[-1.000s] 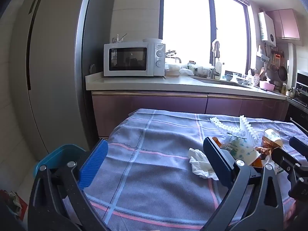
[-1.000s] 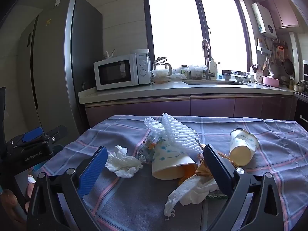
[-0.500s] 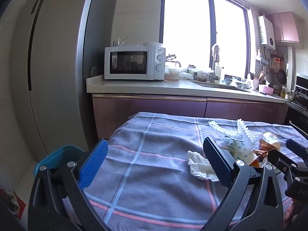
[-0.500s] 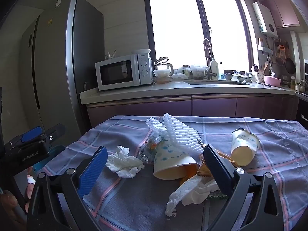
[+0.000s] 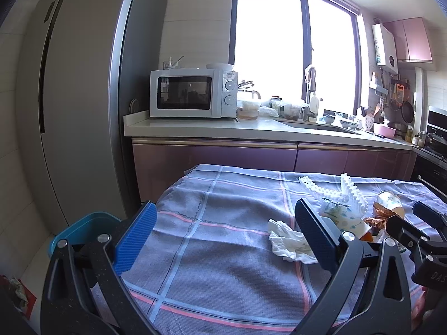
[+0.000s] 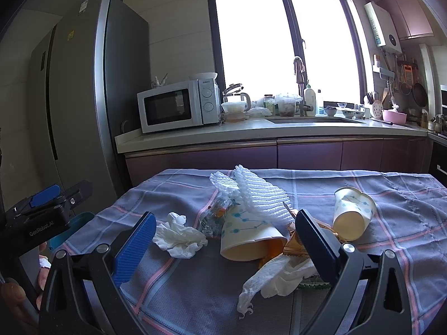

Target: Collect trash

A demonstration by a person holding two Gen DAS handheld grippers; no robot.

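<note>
Judging by how things lie, collection hasn't started: all the trash sits on the surface (image 6: 405, 223), a table w/ a checked purple cloth, and neither claw holds anything.

Left claw (image 5: 223, 237) is spread wide, empty, hovering over the bare left part of the cloth. Right claw (image 6: 223, 245) is likewise wide and empty, aimed at the pile.

What's left, approx. everything:
- crumpled tissue (image 6: 178, 236) lying alone at the left edge of the pile, nearest the left claw
- tipped paper cup (image 6: 248, 234) w/ dot pattern, mouth toward the camera, touching white foam netting (image 6: 259, 192) draped over its back
- clear plastic wrapper (image 6: 213, 217) wedged betw. tissue and cup
- second paper cup (image 6: 352, 213) on its side, to the right, a bit apart
- gold/brown foil wrapper (image 6: 293, 244) and a long white tissue strip (image 6: 276, 276) right by the right claw's right finger

A blue bin (image 5: 83, 226) stands on the floor by the table's left corner, below the left claw; prob. the drop spot. Its inside isn't visible, so can't tell if anything's in it yet.

Tissue looks the easiest first grab: soft, isolated.
</note>
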